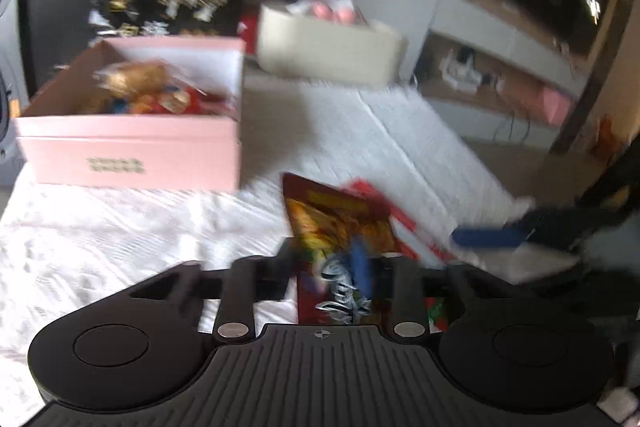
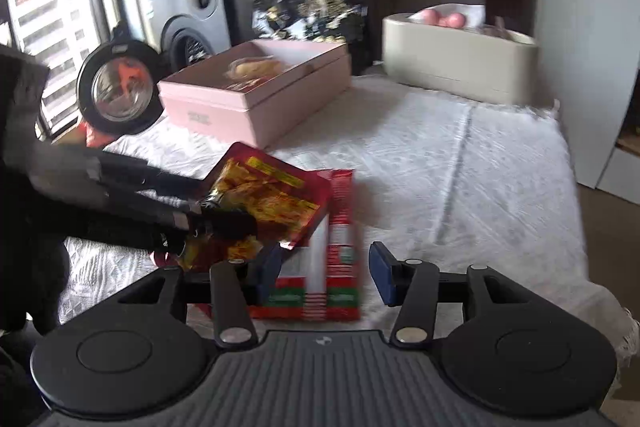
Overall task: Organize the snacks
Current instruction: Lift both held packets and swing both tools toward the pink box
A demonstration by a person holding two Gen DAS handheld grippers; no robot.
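Right wrist view: my left gripper (image 2: 224, 223) is clamped on 1 snack bag (image 2: 272, 199), light, crinkly, slippery; I grip its edge seam. Right gripper (image 2: 324, 273) jaws spread, empty.

- Two claws: the left claw (image 2: 224, 223) and the right claw (image 2: 326, 273).
- Two loose snack packets: one dark red packet (image 2: 276, 199), one red and white packet (image 2: 336, 239).
- One pink box (image 2: 256, 95).
- One beige tub (image 2: 456, 63).
- One black gift bag (image 2: 312, 11).

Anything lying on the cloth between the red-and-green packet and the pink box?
No: in the right wrist view only bare white cloth separates the red-and-green packet from the pink box; the dark red snack bag is held in the left tool.
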